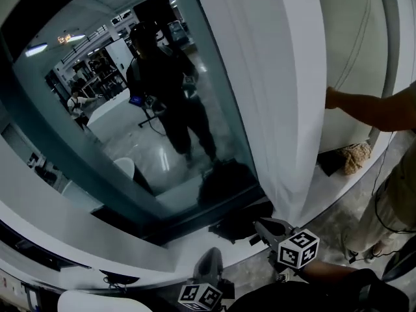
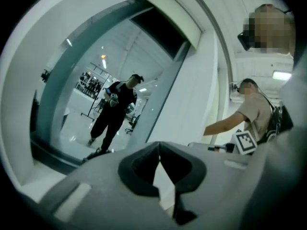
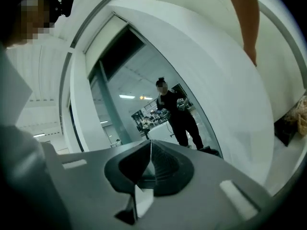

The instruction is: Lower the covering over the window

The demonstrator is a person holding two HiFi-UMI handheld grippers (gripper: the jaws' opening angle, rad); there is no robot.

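The window (image 1: 130, 109) is a tall dark pane that mirrors a person who holds two grippers. A white covering (image 1: 273, 96) hangs along its right side, down to the sill (image 1: 195, 242). Both grippers sit low in the head view, short of the sill and touching nothing. My left gripper (image 1: 210, 255) is shut and empty; in the left gripper view its jaws (image 2: 159, 146) meet and face the pane (image 2: 86, 99) and the covering (image 2: 192, 104). My right gripper (image 1: 261, 224) is shut and empty below the covering's lower end; its tips (image 3: 150, 143) face the pane (image 3: 139, 99) and the covering (image 3: 216, 85).
Another person stands at the right, bare arm (image 1: 370, 107) stretched out, hand on the covering's far edge; that person (image 2: 254, 114) and arm (image 3: 244, 18) show in both gripper views. A brown bundle (image 1: 355, 156) lies on the sill at the right. A dark shape (image 1: 224, 182) sits at the pane's foot.
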